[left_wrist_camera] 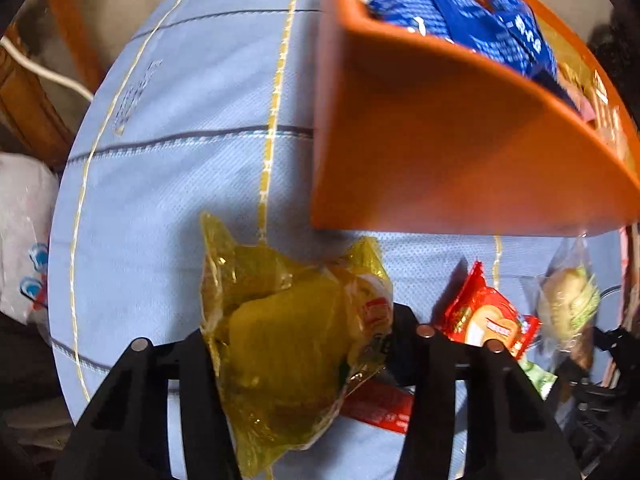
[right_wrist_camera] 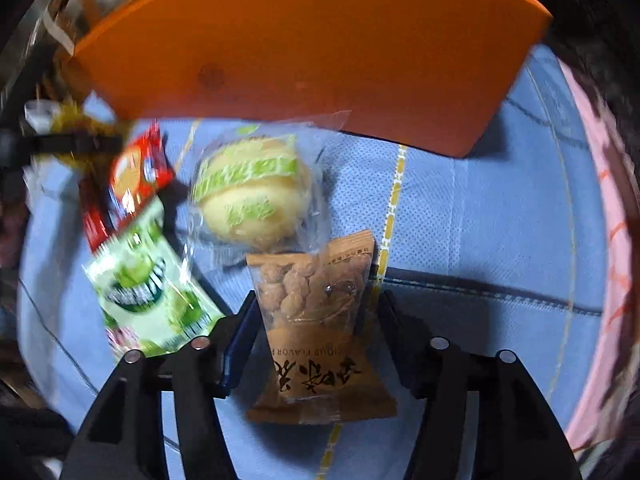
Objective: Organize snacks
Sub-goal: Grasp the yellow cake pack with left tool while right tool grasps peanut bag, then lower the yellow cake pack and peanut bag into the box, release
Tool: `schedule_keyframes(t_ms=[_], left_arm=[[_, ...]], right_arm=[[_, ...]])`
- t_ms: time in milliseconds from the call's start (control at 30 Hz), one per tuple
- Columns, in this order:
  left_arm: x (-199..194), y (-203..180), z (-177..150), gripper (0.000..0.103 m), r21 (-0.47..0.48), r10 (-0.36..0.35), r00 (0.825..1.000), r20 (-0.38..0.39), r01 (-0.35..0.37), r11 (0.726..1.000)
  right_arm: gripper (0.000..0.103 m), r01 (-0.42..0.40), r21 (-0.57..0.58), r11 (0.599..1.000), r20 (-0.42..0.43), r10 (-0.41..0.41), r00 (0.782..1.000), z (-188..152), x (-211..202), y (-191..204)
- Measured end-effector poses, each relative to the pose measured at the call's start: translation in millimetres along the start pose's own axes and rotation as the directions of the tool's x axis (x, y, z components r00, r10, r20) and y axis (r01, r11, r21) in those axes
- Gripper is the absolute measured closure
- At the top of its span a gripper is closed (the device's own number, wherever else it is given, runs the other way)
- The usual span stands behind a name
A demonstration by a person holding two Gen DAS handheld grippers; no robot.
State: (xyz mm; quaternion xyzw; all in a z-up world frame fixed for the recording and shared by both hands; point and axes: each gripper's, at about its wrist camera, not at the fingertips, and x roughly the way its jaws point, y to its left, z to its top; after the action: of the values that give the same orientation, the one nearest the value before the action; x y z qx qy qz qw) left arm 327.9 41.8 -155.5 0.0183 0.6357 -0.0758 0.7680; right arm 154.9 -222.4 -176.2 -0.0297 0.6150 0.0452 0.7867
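My left gripper (left_wrist_camera: 298,340) is shut on a yellow see-through snack pack (left_wrist_camera: 288,344), held above the blue cloth near the orange box (left_wrist_camera: 440,140). The box holds blue snack packs (left_wrist_camera: 480,16). My right gripper (right_wrist_camera: 316,304) is shut on a brown peanut pack (right_wrist_camera: 316,320), just in front of the orange box (right_wrist_camera: 320,40). A clear-wrapped bun (right_wrist_camera: 252,196), a green pack (right_wrist_camera: 148,288) and a red pack (right_wrist_camera: 132,184) lie on the cloth to its left. The red pack (left_wrist_camera: 488,316) and the bun (left_wrist_camera: 568,304) also show in the left wrist view.
The table is covered by a blue cloth (left_wrist_camera: 168,200) with yellow and dark lines. A white plastic bag (left_wrist_camera: 20,232) sits off its left edge. A pink cloth (right_wrist_camera: 600,208) runs along the right edge.
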Motion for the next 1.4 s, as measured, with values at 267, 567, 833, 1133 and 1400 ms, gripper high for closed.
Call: schedule_keyframes(t_ms=[267, 567, 833, 1133, 1400], left_arm=[[-49, 18, -19, 0.054, -0.04, -0.06, 0.997, 0.057, 0.063, 0.997], [-124, -3, -49, 0.054, -0.029, -0.116, 0.976, 0.185, 0.123, 0.992], [-121, -23, -48, 0.054, 0.006, -0.136, 0.974, 0.181, 0.137, 0.991], [-99, -21, -50, 0.054, -0.015, -0.128, 0.983, 0.133, 0.132, 0.991], [-111, -27, -38, 0.054, 0.005, -0.15, 0.976, 0.158, 0.151, 0.989]], right_arm=[[0.063, -0.072, 0.068, 0.995, 0.046, 0.069, 0.997, -14, -38, -20], [0.065, -0.156, 0.088, 0.984, 0.222, 0.133, 0.966, -1, -113, -39], [0.033, 0.038, -0.091, 0.995, 0.0, -0.038, 0.999, -3, -23, -19], [0.073, 0.015, -0.01, 1.0, 0.06, -0.014, 0.998, 2, -37, -21], [0.073, -0.036, 0.006, 0.999, 0.26, 0.034, 0.965, 29, -125, -34]])
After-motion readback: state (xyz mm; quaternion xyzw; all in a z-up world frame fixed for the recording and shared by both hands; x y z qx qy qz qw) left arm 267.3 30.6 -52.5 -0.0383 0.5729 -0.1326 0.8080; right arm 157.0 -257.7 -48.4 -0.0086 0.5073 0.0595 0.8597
